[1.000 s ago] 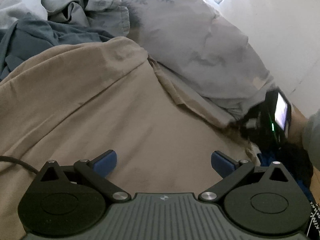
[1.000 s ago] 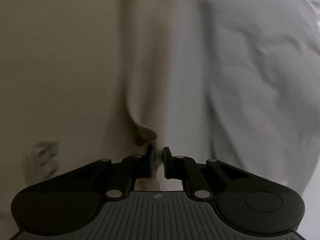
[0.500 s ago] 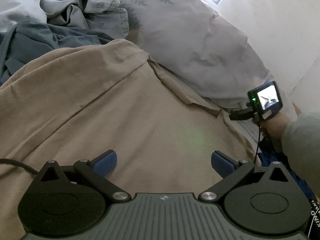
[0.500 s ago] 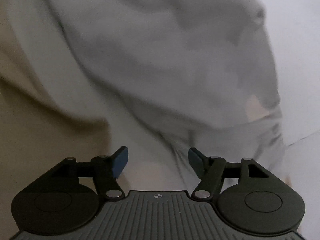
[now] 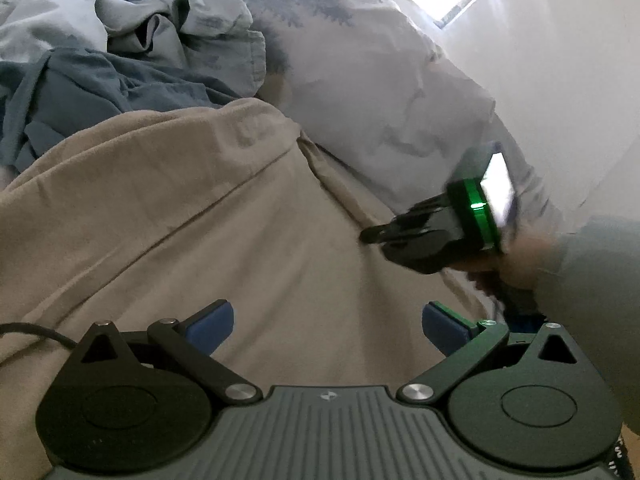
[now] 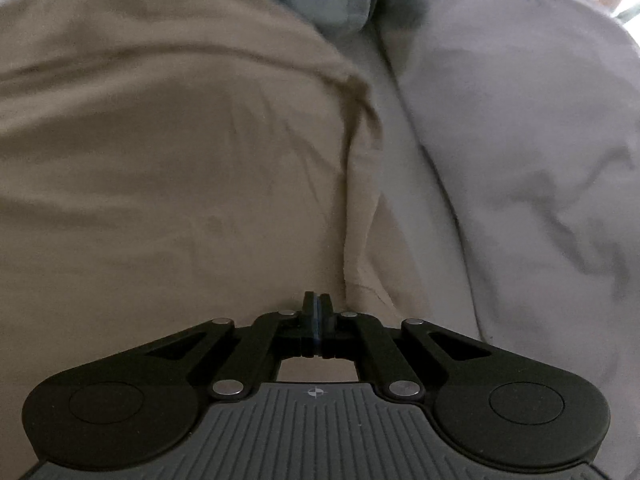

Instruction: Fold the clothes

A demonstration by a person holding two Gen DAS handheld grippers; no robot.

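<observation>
Your left gripper (image 5: 326, 322) hovers with blue pads spread wide over the wrinkled tan cotton garment (image 5: 180, 216) filling the frame's centre and left. Your right gripper (image 6: 317, 308) has just snapped its jaws together (nothing pinched between them), near the garment's right edge beside the pale grey-patterned bedding (image 6: 520, 140).

I count two grippers: the left gripper (image 5: 326, 322) and the right gripper (image 6: 317, 306). One tan garment (image 5: 192, 216) is spread out. Behind it I make out one dark blue garment (image 5: 80, 92) and one crumpled grey-green garment (image 5: 192, 32), though that heap may hide more. One pale pillow (image 5: 380, 92). One hand (image 5: 516, 258) is visible.
</observation>
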